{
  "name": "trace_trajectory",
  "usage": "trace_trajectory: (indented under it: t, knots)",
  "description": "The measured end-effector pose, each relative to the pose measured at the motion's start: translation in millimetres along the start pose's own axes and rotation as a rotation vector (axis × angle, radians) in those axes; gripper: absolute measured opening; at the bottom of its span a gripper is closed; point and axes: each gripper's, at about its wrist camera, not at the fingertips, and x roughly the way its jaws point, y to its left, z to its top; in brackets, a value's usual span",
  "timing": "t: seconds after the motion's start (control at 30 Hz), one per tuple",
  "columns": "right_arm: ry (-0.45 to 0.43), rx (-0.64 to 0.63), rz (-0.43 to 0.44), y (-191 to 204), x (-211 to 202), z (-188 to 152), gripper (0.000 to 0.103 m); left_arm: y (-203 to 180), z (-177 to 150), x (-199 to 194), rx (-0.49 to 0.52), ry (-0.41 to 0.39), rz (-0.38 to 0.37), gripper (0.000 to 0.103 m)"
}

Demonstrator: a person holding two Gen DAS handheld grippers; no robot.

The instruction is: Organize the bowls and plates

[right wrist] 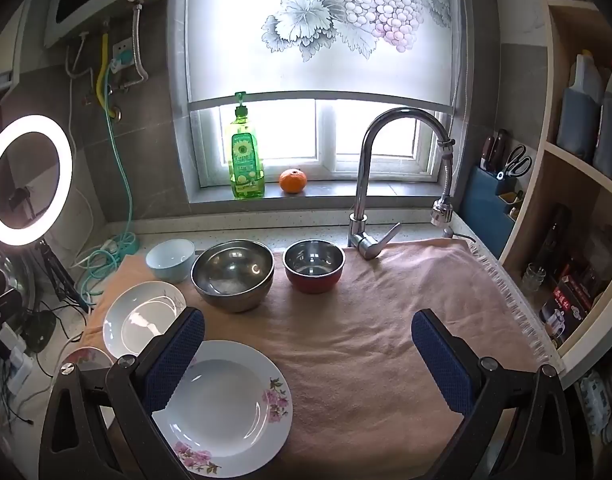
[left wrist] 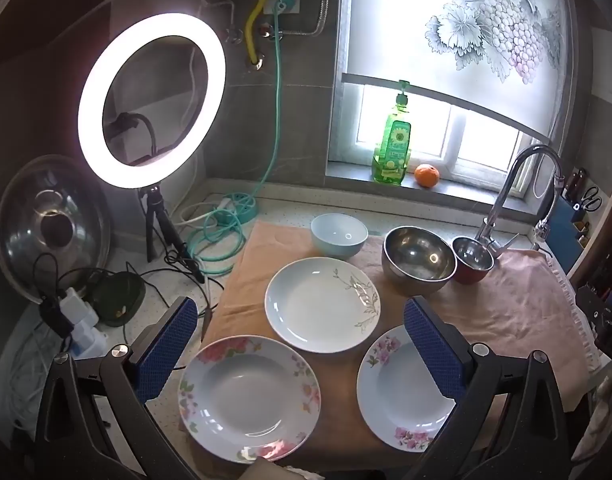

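Note:
Three plates lie on the towels. A pale blue plate with a grey leaf sprig (left wrist: 322, 305) (right wrist: 142, 317) sits behind a plate with a pink and orange flower rim (left wrist: 249, 398) and a plate with pink blossoms (left wrist: 404, 390) (right wrist: 225, 408). Behind them stand a light blue bowl (left wrist: 338, 236) (right wrist: 170, 260), a large steel bowl (left wrist: 418, 260) (right wrist: 233, 274) and a small red bowl with a steel inside (left wrist: 473, 260) (right wrist: 314, 266). My left gripper (left wrist: 303, 344) hovers open above the plates. My right gripper (right wrist: 308, 354) hovers open over bare towel, right of the blossom plate.
A chrome tap (right wrist: 370, 184) stands at the back of the pink towel (right wrist: 386, 344). A lit ring light (left wrist: 151, 100) on a tripod, a steel lid (left wrist: 49, 220) and cables crowd the left. Soap bottle (right wrist: 246, 156) and orange (right wrist: 293, 181) sit on the sill. Shelves (right wrist: 566, 200) close the right.

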Motion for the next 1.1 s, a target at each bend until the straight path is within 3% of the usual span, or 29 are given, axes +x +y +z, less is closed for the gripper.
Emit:
trace_trajectory:
  t: [1.1]
  knots:
    - [0.010,0.009,0.009,1.5,1.8,-0.4,0.102,1.8,-0.1,-0.1,-0.006,-0.006,-0.002,0.102]
